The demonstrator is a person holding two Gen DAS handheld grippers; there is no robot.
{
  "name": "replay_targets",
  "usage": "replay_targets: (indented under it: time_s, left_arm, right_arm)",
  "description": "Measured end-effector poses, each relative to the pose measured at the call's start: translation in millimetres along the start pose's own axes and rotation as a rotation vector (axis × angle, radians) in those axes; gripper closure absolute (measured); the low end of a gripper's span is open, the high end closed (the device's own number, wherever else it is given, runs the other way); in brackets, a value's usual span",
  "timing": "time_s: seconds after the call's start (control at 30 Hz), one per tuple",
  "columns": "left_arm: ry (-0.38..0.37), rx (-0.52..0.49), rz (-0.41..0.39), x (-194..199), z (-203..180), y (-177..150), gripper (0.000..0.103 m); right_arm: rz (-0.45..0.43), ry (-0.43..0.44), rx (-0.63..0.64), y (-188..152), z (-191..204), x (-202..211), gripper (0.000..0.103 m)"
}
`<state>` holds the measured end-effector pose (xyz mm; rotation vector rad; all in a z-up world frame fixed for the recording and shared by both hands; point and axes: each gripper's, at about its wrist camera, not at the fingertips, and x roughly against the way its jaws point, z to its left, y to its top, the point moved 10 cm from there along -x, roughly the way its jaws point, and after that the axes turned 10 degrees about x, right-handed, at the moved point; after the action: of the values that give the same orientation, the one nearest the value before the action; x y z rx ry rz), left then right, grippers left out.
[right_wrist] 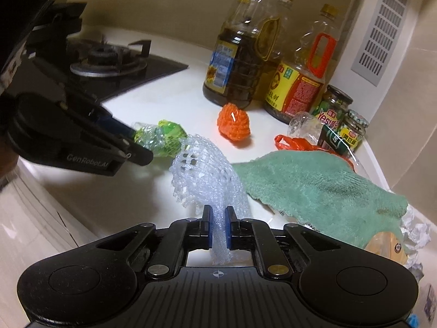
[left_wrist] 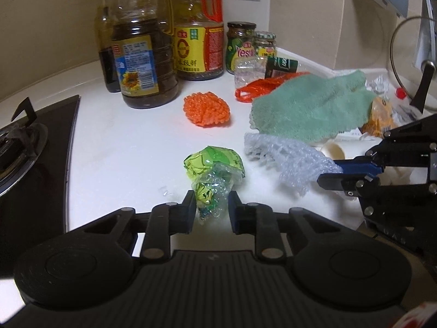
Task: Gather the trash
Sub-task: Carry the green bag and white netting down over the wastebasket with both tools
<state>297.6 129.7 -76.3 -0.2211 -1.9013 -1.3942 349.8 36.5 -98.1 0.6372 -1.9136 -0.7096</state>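
Note:
My left gripper (left_wrist: 212, 201) is shut on a crumpled green plastic wrapper (left_wrist: 214, 170), held over the white counter (left_wrist: 123, 142); it also shows in the right wrist view (right_wrist: 161, 136). My right gripper (right_wrist: 218, 216) is shut on a white foam net sleeve (right_wrist: 204, 175), which hangs forward from the fingers; the sleeve shows in the left wrist view (left_wrist: 286, 161) at the right gripper's tips (left_wrist: 327, 173). An orange mesh ball (left_wrist: 207, 106) lies on the counter beyond. An orange plastic bag (left_wrist: 259, 87) lies by the jars.
Oil bottles (left_wrist: 142, 54) and jars (left_wrist: 240, 46) stand along the back wall. A green cloth (left_wrist: 314, 104) covers clutter at right. A gas hob (left_wrist: 30, 147) sits at left. A glass lid (left_wrist: 412, 63) leans at far right. Crumpled paper (right_wrist: 415, 232) lies under the cloth's edge.

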Motion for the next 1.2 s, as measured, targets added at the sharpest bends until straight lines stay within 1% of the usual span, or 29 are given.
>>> replay_targets:
  time_s: [0.13, 0.37, 0.47, 0.57, 0.67, 0.77, 0.9, 1.07, 1.2]
  left_arm:
    - [-0.005, 0.043, -0.017, 9, 4, 1, 0.083]
    - [-0.013, 0.083, -0.055, 30, 11, 11, 0.083]
    - [-0.023, 0.096, -0.064, 40, 11, 12, 0.083]
    - [-0.037, 0.110, -0.068, 50, 10, 10, 0.083]
    - [-0.054, 0.117, -0.067, 61, 7, 5, 0.083]
    - [-0.070, 0.119, -0.050, 71, 2, -5, 0.083]
    - [-0.094, 0.135, -0.021, 82, -4, -22, 0.083]
    - [-0.131, 0.152, 0.051, 84, -15, -48, 0.083]
    - [-0.184, 0.143, 0.108, 85, -32, -67, 0.083]
  right_arm:
    - [-0.022, 0.015, -0.059, 8, -5, 5, 0.094]
    - [-0.089, -0.003, -0.102, 29, -13, 21, 0.094]
    - [-0.113, 0.020, -0.128, 37, -9, 31, 0.094]
    - [-0.139, 0.062, -0.159, 42, -2, 40, 0.094]
    - [-0.140, 0.092, -0.173, 44, 7, 49, 0.094]
    - [-0.124, 0.108, -0.191, 37, 15, 57, 0.094]
    - [-0.082, 0.125, -0.210, 18, 26, 68, 0.094]
    - [-0.019, 0.130, -0.234, -13, 36, 81, 0.094]
    - [0.031, 0.133, -0.250, -38, 43, 89, 0.094]
